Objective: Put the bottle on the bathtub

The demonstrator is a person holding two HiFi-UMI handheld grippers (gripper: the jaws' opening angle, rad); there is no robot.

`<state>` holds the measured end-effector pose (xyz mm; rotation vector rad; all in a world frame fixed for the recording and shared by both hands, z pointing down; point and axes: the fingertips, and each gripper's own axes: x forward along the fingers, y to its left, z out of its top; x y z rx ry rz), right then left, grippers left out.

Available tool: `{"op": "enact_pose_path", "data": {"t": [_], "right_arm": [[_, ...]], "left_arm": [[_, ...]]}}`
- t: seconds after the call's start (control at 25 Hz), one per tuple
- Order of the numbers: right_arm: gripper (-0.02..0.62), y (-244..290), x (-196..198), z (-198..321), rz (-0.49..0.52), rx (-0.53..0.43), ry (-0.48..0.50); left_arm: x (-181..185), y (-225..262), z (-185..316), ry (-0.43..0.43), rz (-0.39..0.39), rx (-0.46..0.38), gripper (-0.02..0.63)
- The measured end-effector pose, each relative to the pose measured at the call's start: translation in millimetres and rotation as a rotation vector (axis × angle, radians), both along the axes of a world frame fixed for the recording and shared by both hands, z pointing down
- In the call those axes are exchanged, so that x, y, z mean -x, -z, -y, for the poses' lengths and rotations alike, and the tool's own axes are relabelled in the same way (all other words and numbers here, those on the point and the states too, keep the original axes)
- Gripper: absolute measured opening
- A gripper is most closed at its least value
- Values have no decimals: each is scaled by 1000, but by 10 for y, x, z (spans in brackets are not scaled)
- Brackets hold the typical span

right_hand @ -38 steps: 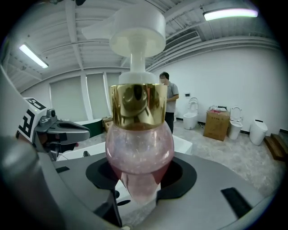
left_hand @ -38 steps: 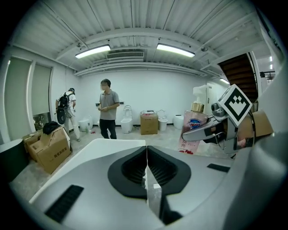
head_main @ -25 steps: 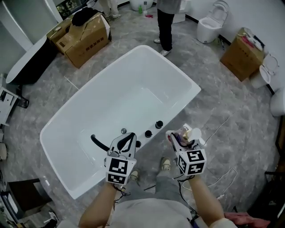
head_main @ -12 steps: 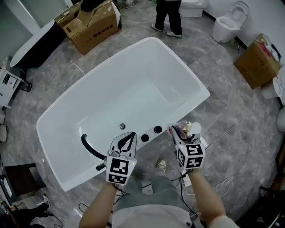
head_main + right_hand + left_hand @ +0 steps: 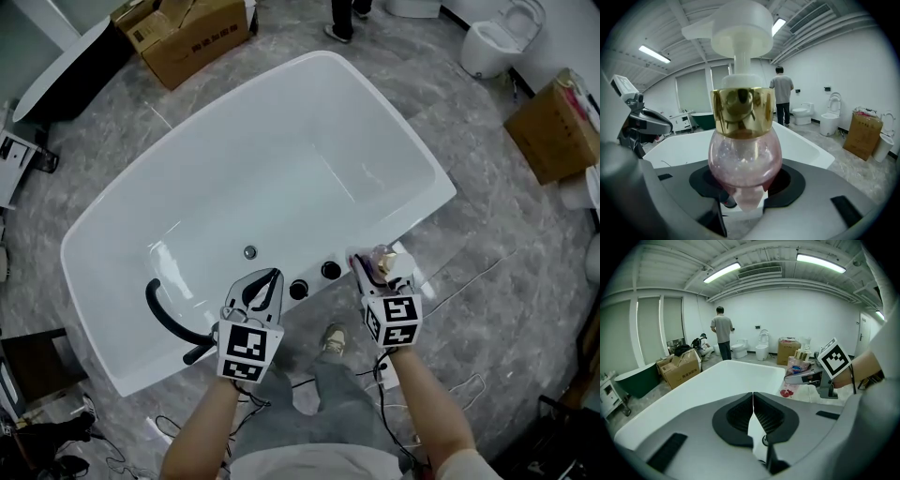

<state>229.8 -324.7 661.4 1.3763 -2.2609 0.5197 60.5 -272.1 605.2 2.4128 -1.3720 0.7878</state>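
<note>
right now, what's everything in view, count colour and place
bathtub: one, white, centre floor
knobs: two showing, black, tub's near rim
hand shower: one, black, near-left rim
cardboard boxes: two, brown, far left and right edge
toilet: one, white, far right
second tub: one, dark, far left
bystander: one, dark trousers, beyond the tub
bottle: one, pink with gold collar, in right tool
left tool: shut, empty, over near rim
right tool: shut on the bottle, at near rim

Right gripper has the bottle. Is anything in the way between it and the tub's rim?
Nothing visible stands in the way. The right gripper holds the bottle by the bathtub's near rim, to the right of the black knobs. The stretch of rim beside the bottle looks bare.
</note>
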Motion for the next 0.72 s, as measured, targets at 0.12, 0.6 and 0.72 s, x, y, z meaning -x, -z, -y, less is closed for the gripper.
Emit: {"op": "enact_pose_path", "data": {"t": [0.12, 0.6, 0.72], "right_arm": [[241, -233, 40, 45, -12, 0, 20], [242, -719, 109, 98, -36, 18, 58], [244, -792, 101, 98, -37, 18, 60]], "left_arm": [[3, -169, 10, 2, 4, 18, 21], [-8, -547, 5, 0, 8, 66, 21], [-21, -593, 32, -2, 9, 68, 21]]}}
